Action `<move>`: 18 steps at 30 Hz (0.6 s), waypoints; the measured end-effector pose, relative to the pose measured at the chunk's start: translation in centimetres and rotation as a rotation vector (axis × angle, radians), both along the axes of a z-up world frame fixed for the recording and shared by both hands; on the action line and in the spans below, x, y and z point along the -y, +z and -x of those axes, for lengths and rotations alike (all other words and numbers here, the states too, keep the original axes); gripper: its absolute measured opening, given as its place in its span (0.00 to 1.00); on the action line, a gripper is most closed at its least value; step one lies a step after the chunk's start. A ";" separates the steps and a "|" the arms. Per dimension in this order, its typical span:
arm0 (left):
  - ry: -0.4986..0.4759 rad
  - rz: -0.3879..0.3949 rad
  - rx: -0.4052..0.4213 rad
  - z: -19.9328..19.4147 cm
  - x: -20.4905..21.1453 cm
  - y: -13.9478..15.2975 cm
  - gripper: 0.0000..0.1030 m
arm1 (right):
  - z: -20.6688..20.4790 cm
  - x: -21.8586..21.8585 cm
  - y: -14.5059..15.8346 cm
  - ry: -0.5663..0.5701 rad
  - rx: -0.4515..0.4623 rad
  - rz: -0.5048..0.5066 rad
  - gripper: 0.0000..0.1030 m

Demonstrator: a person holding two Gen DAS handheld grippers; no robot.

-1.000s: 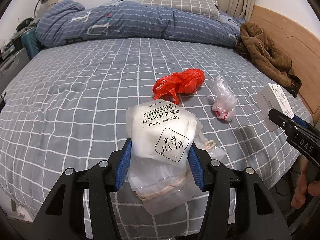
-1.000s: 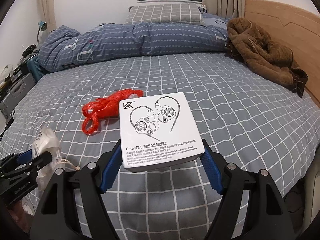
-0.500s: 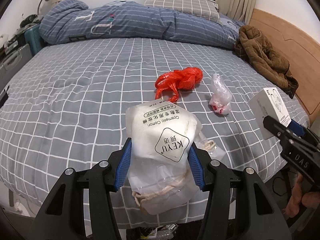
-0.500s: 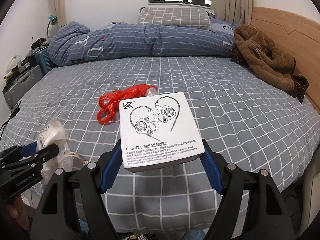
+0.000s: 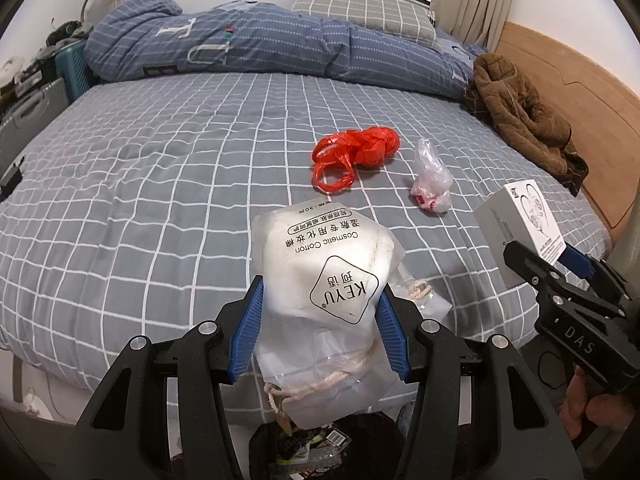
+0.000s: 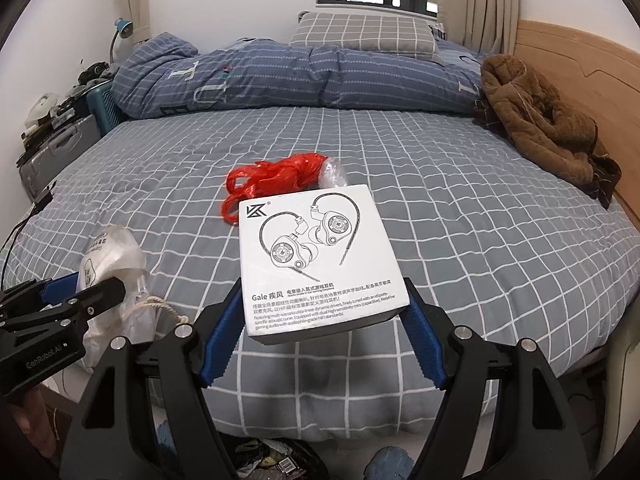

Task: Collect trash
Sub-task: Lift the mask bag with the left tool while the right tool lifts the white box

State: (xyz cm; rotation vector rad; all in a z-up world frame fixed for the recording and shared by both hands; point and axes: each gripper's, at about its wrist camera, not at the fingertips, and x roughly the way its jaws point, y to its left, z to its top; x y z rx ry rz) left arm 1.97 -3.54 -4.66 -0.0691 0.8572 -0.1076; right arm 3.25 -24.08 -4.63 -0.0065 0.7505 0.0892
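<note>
Carry step: both grippers loaded, held off the foot of the grey checked bed [image 5: 160,168]. Left gripper [image 5: 320,320] jaws pinch a translucent plastic cosmetic-cotton bag with cord drawstring [image 5: 324,280]. Right gripper [image 6: 324,332] jaws clamp a white cardboard earphone box [image 6: 316,256] by its near edges. A dark bin with mixed rubbish [image 5: 316,448] shows just below the bag, at the bottom edge of both views. Next move, as I read it: bring each load over the bin mouth, spread the jaws, drop. Box is rigid and wide, so centre it first. Crumpled red plastic bag [image 5: 356,152] and small clear knotted plastic bag [image 5: 430,180] lie uncollected on the bed.
</note>
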 end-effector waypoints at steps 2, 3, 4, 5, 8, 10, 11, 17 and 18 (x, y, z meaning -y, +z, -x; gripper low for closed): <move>0.000 0.003 -0.001 0.4 -0.2 0.0 0.50 | 0.3 -0.2 0.0 0.005 0.001 0.002 0.69; 0.001 0.004 -0.003 0.7 -0.3 -0.1 0.51 | 0.5 -0.3 0.0 0.006 0.003 0.002 0.69; 0.001 0.006 -0.005 0.9 -0.3 -0.1 0.51 | 0.7 -0.4 0.0 0.008 0.004 0.003 0.69; 0.000 0.009 -0.009 1.2 -0.4 -0.3 0.51 | 0.8 -0.4 0.0 0.010 0.005 0.003 0.69; -0.001 0.009 -0.016 1.9 -0.3 -0.5 0.51 | 1.4 -0.7 0.0 0.018 0.007 0.007 0.69; -0.002 0.008 -0.018 2.4 -0.2 -0.6 0.51 | 1.8 -0.9 0.0 0.023 0.005 0.007 0.69; -0.003 0.008 -0.017 2.6 -0.2 -0.6 0.50 | 2.1 -0.9 -0.1 0.025 0.003 0.007 0.69; -0.003 0.009 -0.013 4.0 -0.4 -0.4 0.50 | 3.5 -1.2 -0.1 0.037 -0.001 0.007 0.69; -0.003 0.010 -0.013 4.3 -0.5 -0.4 0.50 | 3.8 -1.3 -0.1 0.039 -0.001 0.010 0.69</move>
